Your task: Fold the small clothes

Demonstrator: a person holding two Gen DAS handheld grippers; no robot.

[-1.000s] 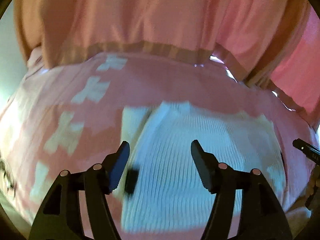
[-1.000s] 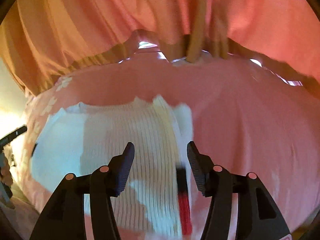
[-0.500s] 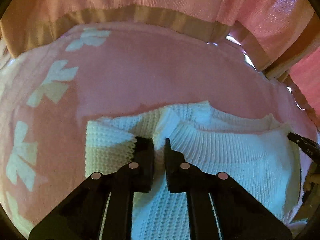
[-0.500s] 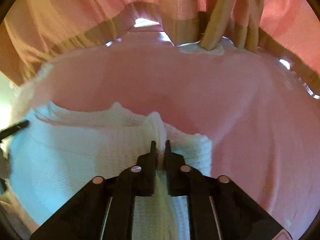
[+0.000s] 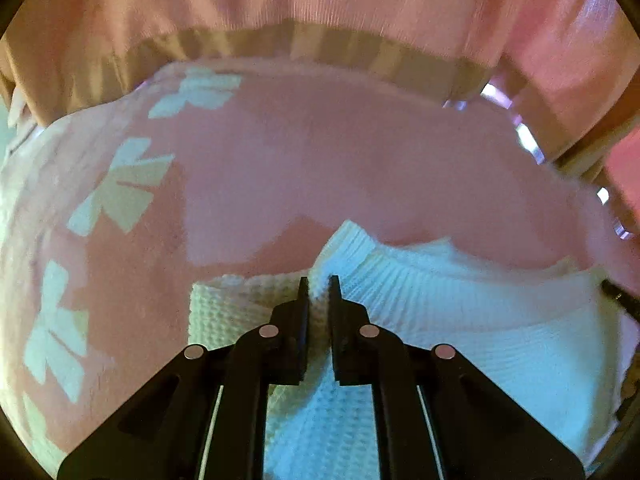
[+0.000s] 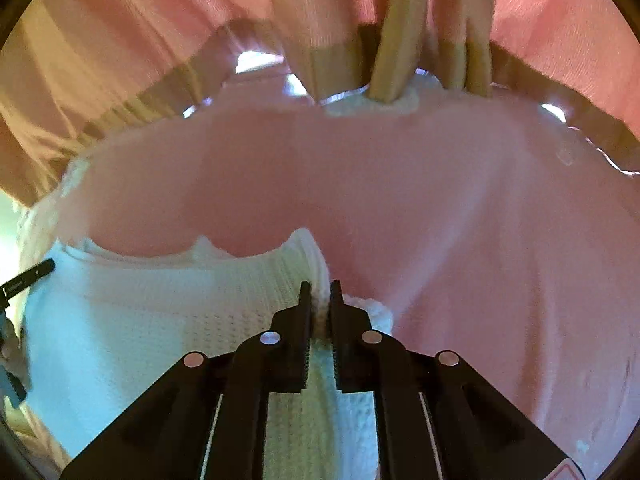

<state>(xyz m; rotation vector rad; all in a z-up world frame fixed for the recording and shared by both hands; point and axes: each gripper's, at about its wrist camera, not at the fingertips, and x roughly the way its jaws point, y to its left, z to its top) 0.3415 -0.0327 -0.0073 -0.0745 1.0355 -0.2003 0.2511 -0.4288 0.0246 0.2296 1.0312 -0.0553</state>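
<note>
A small white knit garment [image 5: 460,320] lies on a pink blanket [image 5: 320,160] with pale bow shapes. My left gripper [image 5: 319,286] is shut on a pinched fold at the garment's left upper corner, beside the ribbed band. In the right wrist view the same white garment [image 6: 140,320] spreads to the left, and my right gripper [image 6: 320,292] is shut on a fold at its right upper corner. The right gripper's tip shows at the far right of the left view [image 5: 620,298]; the left gripper's tip shows at the far left of the right view [image 6: 28,278].
Pink curtains with a tan hem [image 5: 320,44] hang behind the blanket's far edge. In the right wrist view tan cords or folds [image 6: 394,40] hang down to the blanket's far edge. The pink blanket [image 6: 440,200] stretches beyond the garment.
Both grippers came down on the garment and shut on its upper corners. Since half a second ago they have stayed shut and the views shifted slightly.
</note>
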